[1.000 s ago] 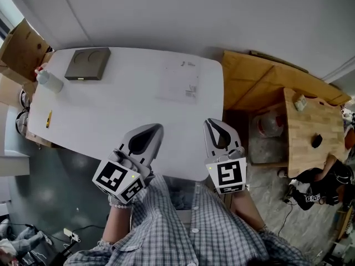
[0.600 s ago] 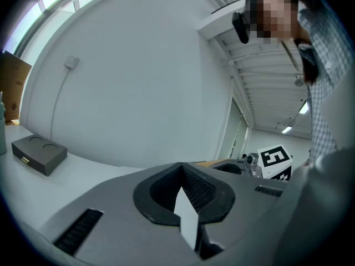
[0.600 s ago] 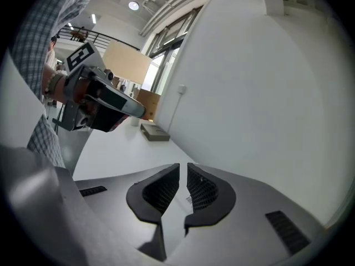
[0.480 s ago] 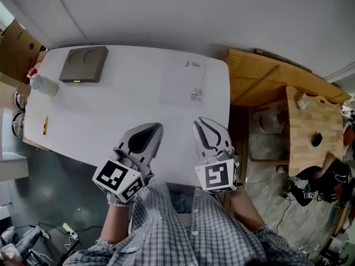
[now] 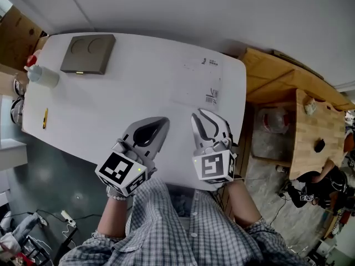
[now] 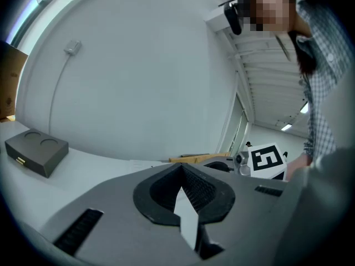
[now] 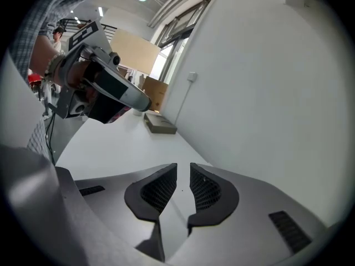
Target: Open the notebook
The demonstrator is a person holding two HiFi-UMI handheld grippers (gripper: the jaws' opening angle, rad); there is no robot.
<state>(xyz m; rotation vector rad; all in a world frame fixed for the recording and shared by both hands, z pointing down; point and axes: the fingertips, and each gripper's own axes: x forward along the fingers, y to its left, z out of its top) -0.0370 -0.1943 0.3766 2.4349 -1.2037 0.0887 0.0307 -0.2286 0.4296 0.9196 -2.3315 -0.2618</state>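
The table is smooth matt white with a faint sheen. The notebook has a pale, paper-like cover (its print is too small to read). The box is matt grey-brown. The left gripper has a matt grey plastic shell, and its pads are black and finely ribbed. The shirt is checked cloth. The bench is bare wood.

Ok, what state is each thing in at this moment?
Left tongs: shut, empty.
Right tongs: slightly apart, have just been opening, nothing between them.
Notebook: closed, flat on the table, untouched.
Grey box: lid shut.
Yellow pen: lying flat near the table's edge.
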